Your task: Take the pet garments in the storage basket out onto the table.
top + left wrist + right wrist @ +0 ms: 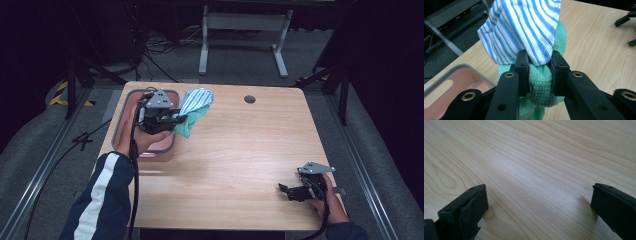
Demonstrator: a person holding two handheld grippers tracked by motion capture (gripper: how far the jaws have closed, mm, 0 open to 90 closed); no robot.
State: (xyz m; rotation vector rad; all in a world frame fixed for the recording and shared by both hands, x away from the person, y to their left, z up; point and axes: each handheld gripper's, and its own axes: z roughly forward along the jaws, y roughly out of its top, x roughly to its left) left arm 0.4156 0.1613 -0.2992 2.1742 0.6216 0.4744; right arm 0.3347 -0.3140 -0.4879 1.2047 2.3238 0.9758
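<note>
**Left hand-held gripper clamped on two cloths; right hand-held gripper idle and wide**

Your desk (pixel 240 150) is a light wood surface with a round cable hole (pixel 250 99) near its far edge.

At the far left corner of the desk you have a pink tray (pixel 131 96) with a grey rim. In the left gripper view the tray lies low at the left, beside the cloths and not under them.

Your left hand-held gripper (pixel 181 118) is over the tray's right edge, with its jaws pointing toward the middle of the desk. The jaws are closed on two cloths bunched together: a blue-and-white striped cloth (pixel 524 27) and a green waffle cloth (pixel 540 85). In the left gripper view, the striped cloth spreads out beyond the jaws, and the green cloth bulges between the pads and hangs below them. In the high view both cloths sit just right of the tray.

Your right hand-held gripper (pixel 286 191) is near the desk's front right corner, well apart from the cloths. Its jaws stand wide with bare desk between them.
</note>
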